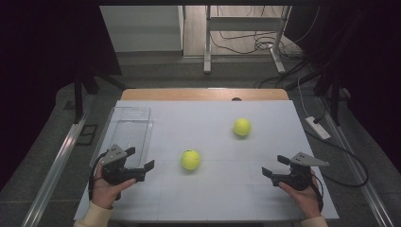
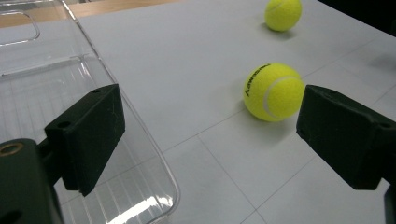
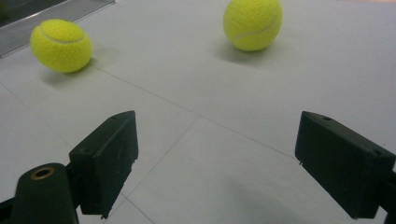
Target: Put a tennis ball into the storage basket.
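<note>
Two yellow tennis balls lie on the white table. The near ball sits left of centre; the far ball lies farther back to the right. My left gripper is open at the front left, a short way left of the near ball, its jaws empty. At the front right my right gripper is open too, holding nothing, well short of both balls.
A clear plastic tray lies along the table's left side, empty, its near corner under my left gripper's left jaw. A wooden strip edges the far side. Cables and table legs stand on the floor beyond.
</note>
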{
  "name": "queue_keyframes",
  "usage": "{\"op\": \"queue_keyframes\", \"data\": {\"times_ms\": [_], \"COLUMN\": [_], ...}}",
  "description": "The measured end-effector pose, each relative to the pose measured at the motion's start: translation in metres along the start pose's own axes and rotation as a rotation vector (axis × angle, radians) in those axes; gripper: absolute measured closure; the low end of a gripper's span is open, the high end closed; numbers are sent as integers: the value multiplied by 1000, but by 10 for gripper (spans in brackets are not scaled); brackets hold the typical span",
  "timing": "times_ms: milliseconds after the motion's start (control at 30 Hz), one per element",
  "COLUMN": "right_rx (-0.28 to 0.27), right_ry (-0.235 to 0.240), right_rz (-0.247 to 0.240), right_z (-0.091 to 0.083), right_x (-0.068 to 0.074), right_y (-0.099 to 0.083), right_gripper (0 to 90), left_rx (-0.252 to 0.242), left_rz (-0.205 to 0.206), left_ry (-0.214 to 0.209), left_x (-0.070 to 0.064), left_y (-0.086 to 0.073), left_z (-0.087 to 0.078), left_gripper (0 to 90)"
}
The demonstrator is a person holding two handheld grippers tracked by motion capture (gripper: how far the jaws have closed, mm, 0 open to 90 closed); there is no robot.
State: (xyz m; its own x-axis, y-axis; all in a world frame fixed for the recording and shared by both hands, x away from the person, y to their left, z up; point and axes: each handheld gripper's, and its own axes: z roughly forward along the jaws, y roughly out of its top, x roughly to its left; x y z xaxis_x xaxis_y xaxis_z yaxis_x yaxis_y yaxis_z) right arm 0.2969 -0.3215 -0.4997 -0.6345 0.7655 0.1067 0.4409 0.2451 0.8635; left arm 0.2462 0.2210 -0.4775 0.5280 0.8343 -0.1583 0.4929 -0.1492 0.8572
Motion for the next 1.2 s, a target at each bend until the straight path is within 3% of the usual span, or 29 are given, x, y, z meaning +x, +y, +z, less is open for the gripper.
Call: {"op": "queue_keyframes", "data": {"times_ms": [500,1200], "right_rx": [-2,-1], "right_ry": [-1,-6], "right_rz": [15,13], "right_z": [3,5], "right_x": [0,1], "right_y": [1,1], "right_gripper": [136,137], "left_rx": [-2,10], "left_rz": [3,40], "left_ry": [-9,-45], "left_x": [-3,-16], "left_y": [10,27], "left_z": [3,13], "left_gripper": [90,91]}}
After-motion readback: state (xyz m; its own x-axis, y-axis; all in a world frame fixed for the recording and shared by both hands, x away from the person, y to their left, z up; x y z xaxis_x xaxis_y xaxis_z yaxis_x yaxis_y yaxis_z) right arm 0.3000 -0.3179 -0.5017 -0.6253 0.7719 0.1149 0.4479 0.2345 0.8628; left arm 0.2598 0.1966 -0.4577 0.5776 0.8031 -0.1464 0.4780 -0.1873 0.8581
